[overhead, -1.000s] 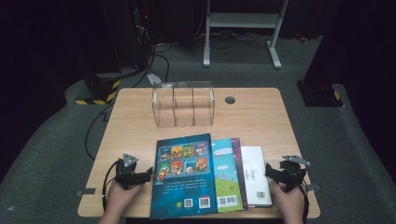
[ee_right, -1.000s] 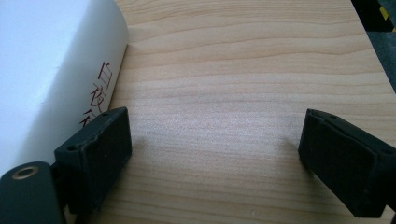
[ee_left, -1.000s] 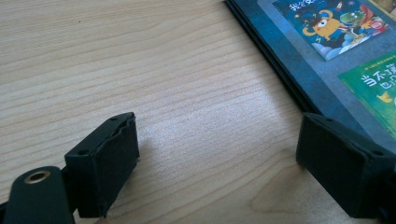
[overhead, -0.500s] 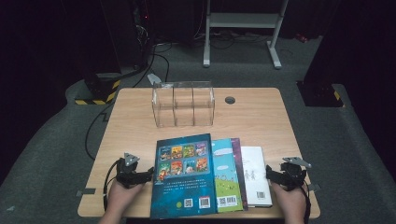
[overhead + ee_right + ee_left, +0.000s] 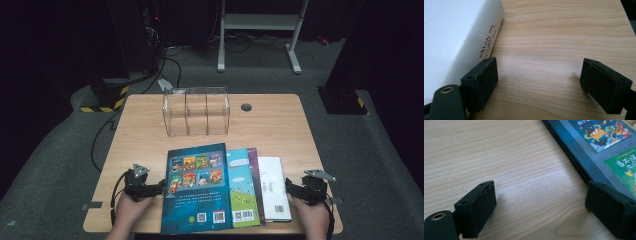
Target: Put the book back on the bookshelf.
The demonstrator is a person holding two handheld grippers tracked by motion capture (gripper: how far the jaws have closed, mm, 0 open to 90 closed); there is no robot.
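1. High view: four books lie side by side on the bench (image 5: 280, 125). The left gripper (image 5: 159, 187) rests just beside the blue book (image 5: 197, 187). The right gripper (image 5: 289, 186) rests just beside the white book (image 5: 272, 187).
2. Left gripper view: the jaws stand wide open and hold nothing. One jaw sits by the blue book's edge.
3. Right gripper view: the jaws have just closed a little, but are wide apart and hold nothing. The white book lies beside one jaw.

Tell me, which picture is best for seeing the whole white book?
The high view: the white book lies there whole, rightmost in the row of books, beside the right gripper. The right gripper view gives a close look at one corner with red writing. The left gripper view looks at the blue book.
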